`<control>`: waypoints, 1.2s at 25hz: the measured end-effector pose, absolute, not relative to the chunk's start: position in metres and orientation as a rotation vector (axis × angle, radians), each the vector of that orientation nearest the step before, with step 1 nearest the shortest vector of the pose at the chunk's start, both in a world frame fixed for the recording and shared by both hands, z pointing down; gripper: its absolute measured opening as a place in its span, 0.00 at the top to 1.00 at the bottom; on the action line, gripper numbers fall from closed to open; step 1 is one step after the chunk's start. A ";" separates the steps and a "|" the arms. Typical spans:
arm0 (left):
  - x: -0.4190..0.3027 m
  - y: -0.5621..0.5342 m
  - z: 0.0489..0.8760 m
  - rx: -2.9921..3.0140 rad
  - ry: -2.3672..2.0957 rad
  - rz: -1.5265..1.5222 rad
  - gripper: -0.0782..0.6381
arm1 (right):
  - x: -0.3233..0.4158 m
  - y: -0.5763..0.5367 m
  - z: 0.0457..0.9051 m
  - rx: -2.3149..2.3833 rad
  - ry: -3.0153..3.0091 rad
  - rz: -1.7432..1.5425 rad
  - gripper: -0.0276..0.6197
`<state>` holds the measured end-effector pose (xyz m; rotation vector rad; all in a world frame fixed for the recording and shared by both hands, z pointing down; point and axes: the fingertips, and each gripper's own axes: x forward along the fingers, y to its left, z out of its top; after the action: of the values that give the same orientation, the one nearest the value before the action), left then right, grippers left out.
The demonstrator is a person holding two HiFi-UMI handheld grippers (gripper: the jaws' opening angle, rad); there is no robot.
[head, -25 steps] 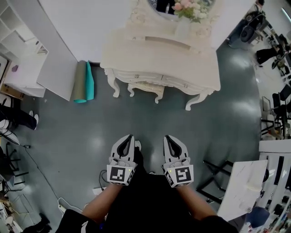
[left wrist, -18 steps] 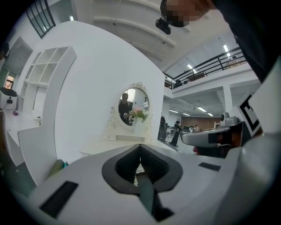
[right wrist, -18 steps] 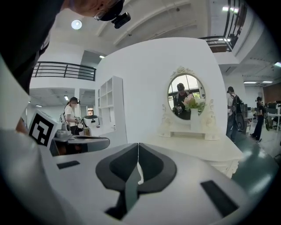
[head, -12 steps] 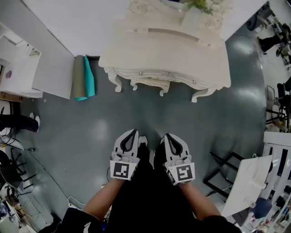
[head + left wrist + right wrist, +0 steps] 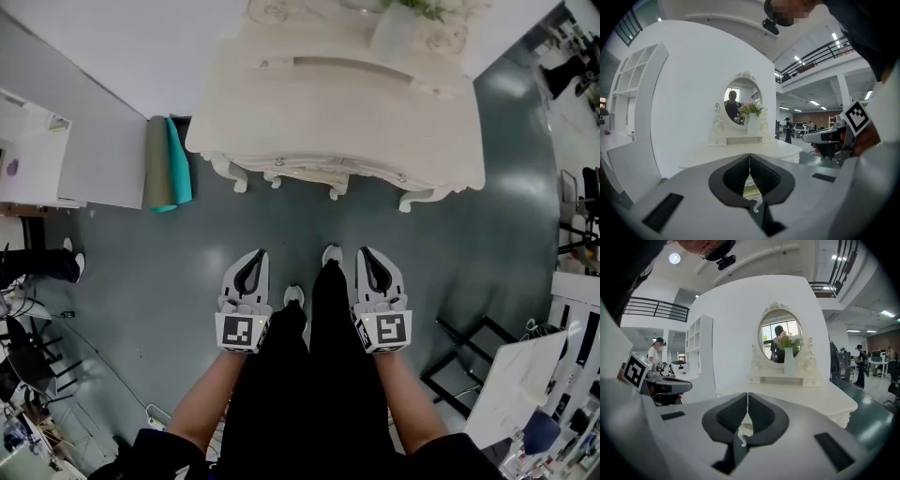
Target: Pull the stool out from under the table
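Note:
A cream dressing table (image 5: 337, 103) stands against the white wall ahead. The cream stool (image 5: 302, 174) is tucked under it, and only its carved front edge and legs show below the table's rim. Both grippers hang over the grey floor, well short of the table, one on each side of the person's black trouser legs. My left gripper (image 5: 260, 254) is shut and holds nothing. My right gripper (image 5: 362, 251) is also shut and empty. In the left gripper view the jaws (image 5: 749, 158) meet in front of the table (image 5: 740, 152). The right gripper (image 5: 747, 395) points at the table (image 5: 806, 394) too.
Rolled teal and grey mats (image 5: 169, 164) lie on the floor left of the table. A white shelf unit (image 5: 47, 150) stands at the far left. A black frame (image 5: 459, 361) and a white table (image 5: 516, 384) are at the right. A vase (image 5: 394, 30) stands on the dressing table.
The person has stepped towards the dressing table, which now sits closer and larger in view. Both grippers moved forward with the step and a little further apart. Both stayed shut.

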<state>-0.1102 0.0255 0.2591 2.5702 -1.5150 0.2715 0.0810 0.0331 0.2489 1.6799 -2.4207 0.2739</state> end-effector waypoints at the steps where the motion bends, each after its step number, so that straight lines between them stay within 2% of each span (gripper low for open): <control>1: -0.109 0.015 0.267 2.557 -1.525 0.282 0.87 | 0.087 0.020 0.255 1.682 -2.423 0.275 0.93; 12: -0.113 -0.080 0.379 2.337 -1.662 0.358 0.87 | 0.139 -0.084 0.353 1.617 -2.405 0.362 0.93; 22: -0.144 -0.118 0.512 2.187 -1.676 0.352 0.87 | 0.127 -0.108 0.501 1.531 -2.295 0.504 0.93; 26: -0.137 -0.132 0.566 2.277 -1.602 0.441 0.82 | 0.121 -0.115 0.548 1.504 -2.321 0.527 0.91; 28: -0.135 -0.141 0.591 2.317 -1.571 0.449 0.77 | 0.130 -0.117 0.578 1.503 -2.290 0.541 0.84; 30: -0.132 -0.150 0.616 2.356 -1.523 0.441 0.70 | 0.141 -0.121 0.604 1.522 -2.244 0.536 0.81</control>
<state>-0.1322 -0.1503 0.6158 2.3563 -1.5233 0.4412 0.1411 -0.1207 0.6037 1.5215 -2.2440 0.5360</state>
